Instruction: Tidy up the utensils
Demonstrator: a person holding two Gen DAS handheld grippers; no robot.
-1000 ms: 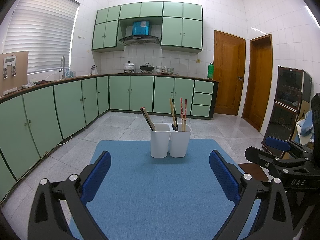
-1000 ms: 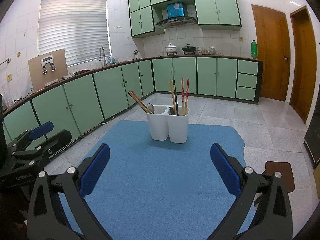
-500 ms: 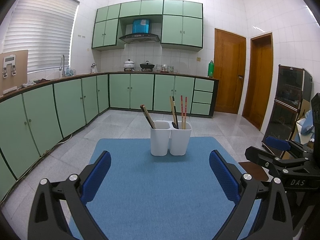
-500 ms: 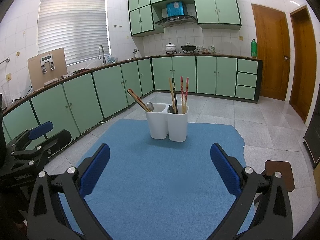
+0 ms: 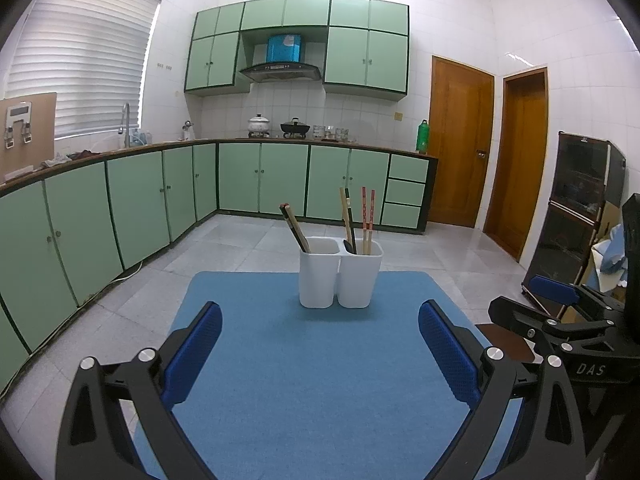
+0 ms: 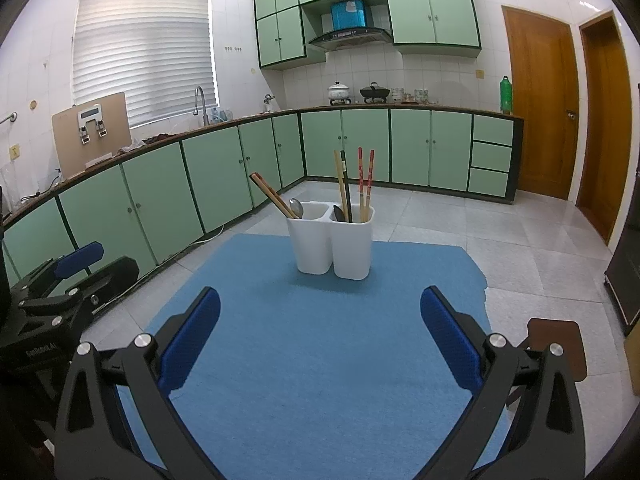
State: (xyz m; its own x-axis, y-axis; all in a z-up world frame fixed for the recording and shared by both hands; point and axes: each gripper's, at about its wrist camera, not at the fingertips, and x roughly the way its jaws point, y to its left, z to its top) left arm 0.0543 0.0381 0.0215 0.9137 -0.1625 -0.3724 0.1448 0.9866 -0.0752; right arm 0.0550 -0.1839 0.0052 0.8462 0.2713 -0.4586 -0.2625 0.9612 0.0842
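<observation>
A white two-compartment utensil holder [image 5: 340, 276] [image 6: 331, 242] stands at the far end of a blue mat [image 5: 320, 380] [image 6: 320, 360]. Its left compartment holds dark and wooden chopsticks [image 6: 271, 197] and a metal spoon [image 6: 296, 208]. Its right compartment holds a wooden and a black chopstick, a red pair [image 6: 365, 184] and a dark spoon. My left gripper [image 5: 320, 344] is open and empty, well short of the holder. My right gripper [image 6: 320, 328] is open and empty too, and shows at the right of the left wrist view [image 5: 560, 320].
The mat covers a small table over a grey tiled floor. Green cabinets [image 5: 120, 208] run along the left and back walls. A brown stool [image 6: 560, 344] stands right of the table. A dark cabinet [image 5: 580, 208] stands at the far right.
Both grippers have drawn back slightly and tilted; the holder sits a little higher in both views. Both stay open and empty.
</observation>
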